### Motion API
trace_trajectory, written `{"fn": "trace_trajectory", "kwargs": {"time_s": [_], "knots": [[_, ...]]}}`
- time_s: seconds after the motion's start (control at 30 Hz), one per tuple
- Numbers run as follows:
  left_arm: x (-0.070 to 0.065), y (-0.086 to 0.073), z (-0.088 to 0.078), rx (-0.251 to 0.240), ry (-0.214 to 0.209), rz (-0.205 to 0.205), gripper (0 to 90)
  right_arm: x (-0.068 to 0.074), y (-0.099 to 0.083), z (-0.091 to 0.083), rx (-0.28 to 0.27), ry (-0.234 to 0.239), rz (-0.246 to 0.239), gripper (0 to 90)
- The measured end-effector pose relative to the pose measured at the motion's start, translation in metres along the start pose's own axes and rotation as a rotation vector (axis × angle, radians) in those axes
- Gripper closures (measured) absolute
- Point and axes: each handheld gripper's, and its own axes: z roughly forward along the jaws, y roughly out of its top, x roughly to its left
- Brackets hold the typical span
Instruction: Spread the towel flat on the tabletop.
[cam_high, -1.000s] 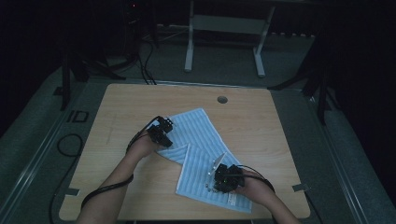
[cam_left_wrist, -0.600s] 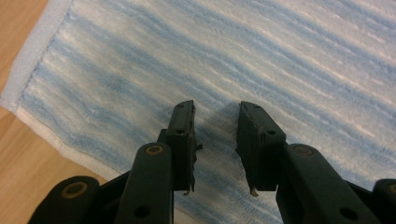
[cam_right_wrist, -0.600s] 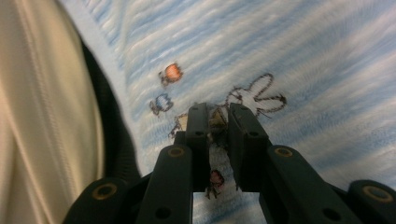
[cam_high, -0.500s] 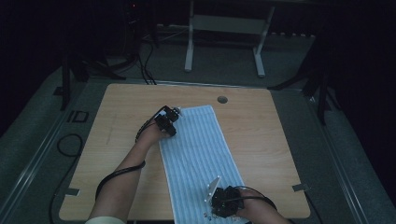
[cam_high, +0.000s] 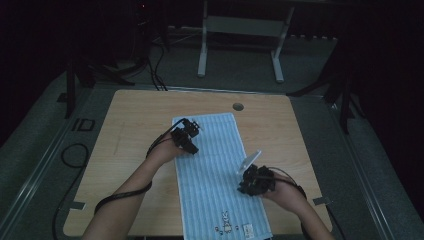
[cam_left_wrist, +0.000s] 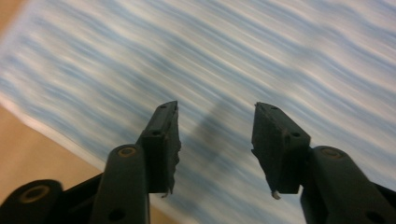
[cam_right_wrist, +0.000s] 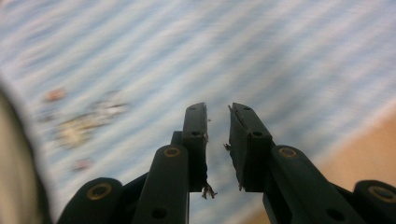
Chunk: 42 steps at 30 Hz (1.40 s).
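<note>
A light blue striped towel (cam_high: 215, 170) lies flat and lengthwise on the wooden table (cam_high: 300, 130), with a small printed motif (cam_high: 225, 217) near its front end. My left gripper (cam_high: 185, 135) hovers over the towel's left edge toward the far end. In the left gripper view its jaws stand wide apart, so the left gripper (cam_left_wrist: 215, 116) is open above the striped cloth (cam_left_wrist: 233, 56) with nothing between them. My right gripper (cam_high: 255, 180) is at the towel's right edge. Seen in its own view, the right gripper (cam_right_wrist: 218, 114) shows a narrow empty gap over the towel (cam_right_wrist: 243, 51), with the blurred motif (cam_right_wrist: 79, 121) to the left.
A round cable hole (cam_high: 238, 106) sits in the table near its far edge. A metal stand (cam_high: 240, 30) and cables (cam_high: 155, 65) are on the dark floor beyond. The towel's front end hangs over the table's near edge. Bare wood lies on both sides of the towel.
The folded towel was spread out flat, the right gripper drawing its near end toward the front edge. That gripper has let go and moved up to the right edge. The left gripper opened.
</note>
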Motion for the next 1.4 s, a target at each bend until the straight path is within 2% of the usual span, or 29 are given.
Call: {"fn": "trace_trajectory", "kwargs": {"time_s": [0.07, 0.17, 0.27, 0.37, 0.53, 0.7, 0.87, 1.2, 1.4], "knots": [[-0.014, -0.016, -0.007, -0.001, -0.031, 0.021, 46.9, -0.022, 0.002, 0.006, 0.013, -0.051, 0.049, 76.0], [-0.026, -0.037, -0.008, -0.004, -0.068, 0.023, 45.9, -0.04, 0.004, 0.019, 0.023, -0.052, 0.096, 74.9], [-0.031, -0.052, -0.001, 0.028, -0.071, 0.021, 44.0, -0.049, 0.004, 0.032, 0.045, -0.067, 0.116, 71.9], [-0.03, -0.058, 0.008, 0.042, -0.082, 0.015, 43.2, -0.052, 0.001, 0.041, 0.063, -0.061, 0.114, 71.2], [-0.027, -0.054, 0.015, 0.034, -0.085, 0.012, 41.6, -0.048, -0.005, 0.04, 0.061, -0.076, 0.106, 70.0], [-0.028, -0.042, 0.02, 0.054, -0.083, 0.055, 41.5, -0.042, -0.013, 0.037, 0.072, -0.075, 0.102, 66.4], [-0.03, -0.031, 0.024, 0.057, -0.089, 0.076, 41.0, -0.041, -0.023, 0.032, 0.074, -0.081, 0.131, 66.4], [-0.043, -0.019, 0.03, 0.047, -0.104, 0.133, 40.2, -0.035, -0.047, 0.023, 0.063, -0.077, 0.17, 61.9], [-0.059, -0.017, 0.03, 0.048, -0.112, 0.167, 40.2, -0.03, -0.063, 0.017, 0.069, -0.077, 0.183, 60.5]]}}
